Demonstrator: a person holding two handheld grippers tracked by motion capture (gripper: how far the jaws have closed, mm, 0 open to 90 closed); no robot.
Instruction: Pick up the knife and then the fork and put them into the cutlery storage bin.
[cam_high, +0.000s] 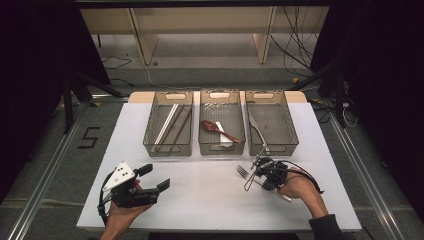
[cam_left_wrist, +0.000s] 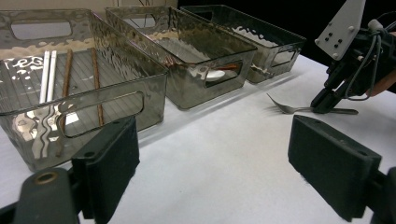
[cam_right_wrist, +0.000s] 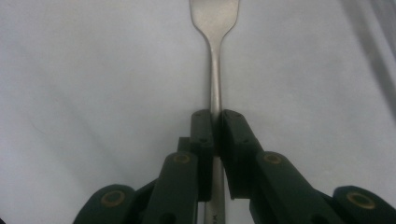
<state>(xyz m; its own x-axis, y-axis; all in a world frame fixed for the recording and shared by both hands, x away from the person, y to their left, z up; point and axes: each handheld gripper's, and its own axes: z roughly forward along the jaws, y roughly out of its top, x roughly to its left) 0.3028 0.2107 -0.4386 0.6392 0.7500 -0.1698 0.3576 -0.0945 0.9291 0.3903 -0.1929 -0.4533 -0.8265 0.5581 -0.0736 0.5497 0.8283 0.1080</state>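
Observation:
A metal fork (cam_right_wrist: 215, 56) lies on the white table, and my right gripper (cam_right_wrist: 215, 119) is shut on its handle, tines pointing away. In the high view the fork (cam_high: 243, 171) sticks out left of my right gripper (cam_high: 260, 176) at the table's front right. From the left gripper view the fork (cam_left_wrist: 285, 108) lies flat under that gripper. My left gripper (cam_high: 155, 177) stands open at the front left, its jaws wide apart with nothing between them (cam_left_wrist: 215, 172).
Three smoky clear bins stand in a row at the back: the left bin (cam_high: 168, 131) holds chopsticks (cam_left_wrist: 49, 74), the middle bin (cam_high: 221, 131) a brown spoon (cam_high: 219, 129), the right bin (cam_high: 271, 129) a knife (cam_high: 259, 132). White table (cam_high: 200, 195) lies between the grippers.

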